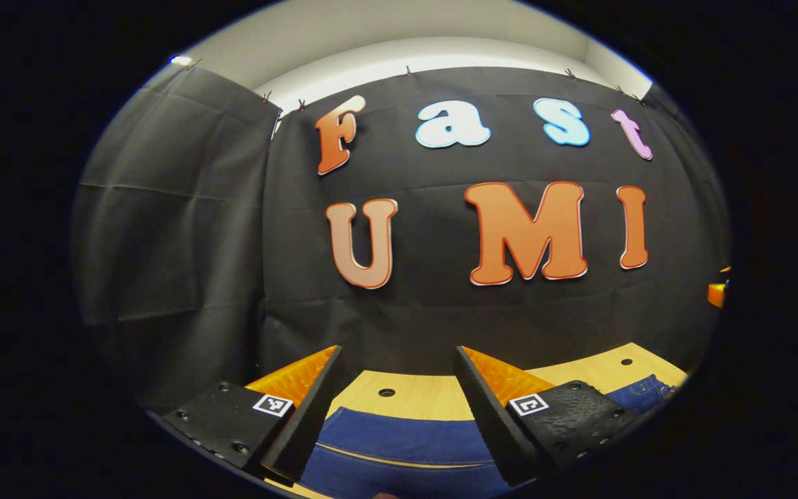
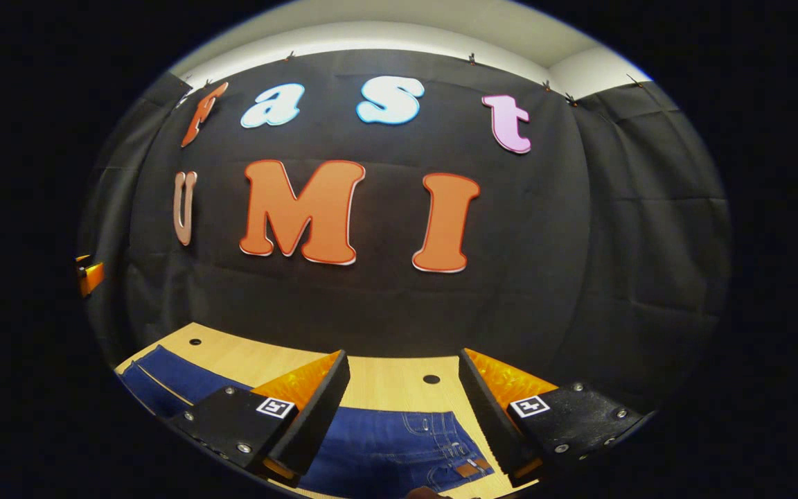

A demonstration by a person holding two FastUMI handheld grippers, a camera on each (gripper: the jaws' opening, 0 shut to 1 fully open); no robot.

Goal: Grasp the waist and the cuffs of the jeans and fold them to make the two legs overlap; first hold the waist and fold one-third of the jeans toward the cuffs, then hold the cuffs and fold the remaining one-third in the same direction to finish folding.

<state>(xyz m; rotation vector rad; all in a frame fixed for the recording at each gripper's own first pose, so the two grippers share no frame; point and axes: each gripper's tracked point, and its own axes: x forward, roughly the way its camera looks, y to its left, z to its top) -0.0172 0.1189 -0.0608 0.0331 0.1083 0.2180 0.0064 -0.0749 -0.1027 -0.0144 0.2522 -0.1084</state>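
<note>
Hovering above the wooden worktop [image 1: 433,396], both claws sit spread wide with nothing between their fingers. Left claw [image 1: 399,423] hangs over the plain leg part of the blue jeans [image 1: 399,443], which lie flat on the worktop. Right claw [image 2: 402,416] is over the waist end, belt loops and leather patch [image 2: 469,469] showing.

I see dark blue jeans [image 2: 385,450] lying flat on the near part of the table, stretched left to right. Their waist end, with stitched pocket and brown patch, lies toward the right.
</note>
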